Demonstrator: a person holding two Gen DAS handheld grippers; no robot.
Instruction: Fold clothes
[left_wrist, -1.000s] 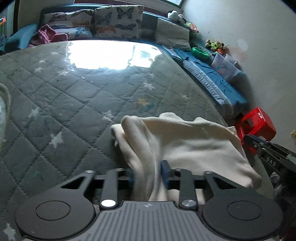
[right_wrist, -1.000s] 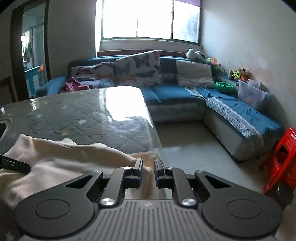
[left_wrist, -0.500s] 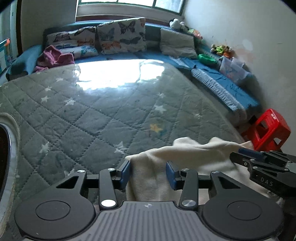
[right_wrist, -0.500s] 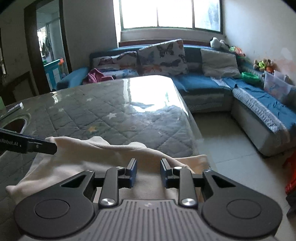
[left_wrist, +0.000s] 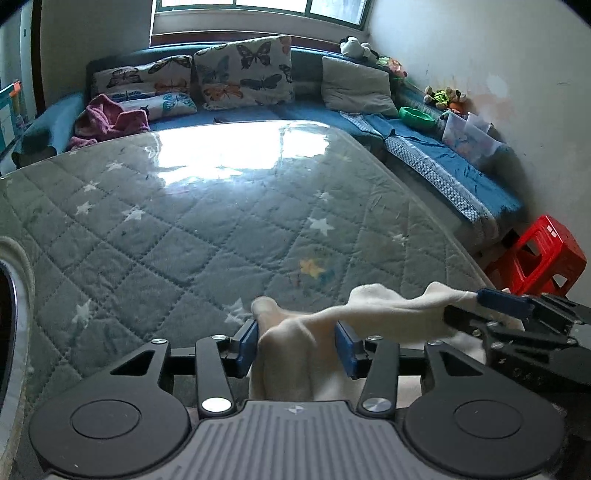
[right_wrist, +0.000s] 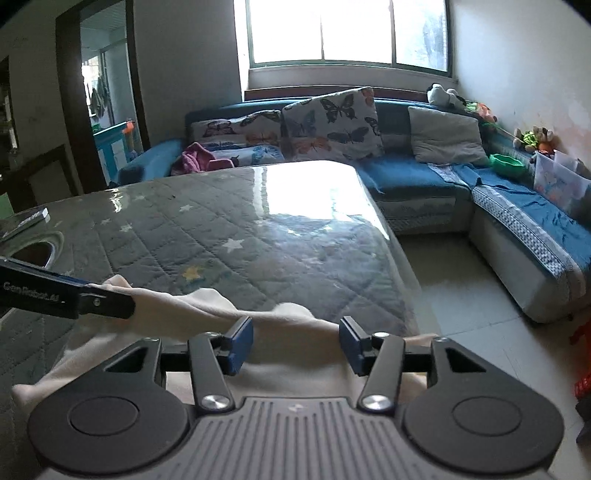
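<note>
A cream garment (left_wrist: 388, 314) lies bunched at the near edge of the grey star-quilted table (left_wrist: 184, 229). My left gripper (left_wrist: 297, 345) has its jaws opening. A thick fold of the garment stands between its blue pads (left_wrist: 246, 345) with a gap on the right side. My right gripper (right_wrist: 295, 341) is also opening, and the garment (right_wrist: 291, 354) lies loose between and under its pads. In the right wrist view the left gripper (right_wrist: 110, 301) reaches in from the left onto the cloth's raised edge. The right gripper (left_wrist: 495, 304) shows at the right of the left wrist view.
A round metal-rimmed basin (left_wrist: 14, 325) is set in the table at the left. The table's right edge (right_wrist: 399, 266) drops to a tiled floor (right_wrist: 461, 288). Beyond are a blue sofa (right_wrist: 406, 177) with cushions, a pink cloth (left_wrist: 107, 120) and a red stool (left_wrist: 539, 254).
Both grippers' jaws have spread, the right from nearly shut. The garment, lifted and spread a second ago, has sunk toward the near edge, and the fold in the left jaws sits looser.
</note>
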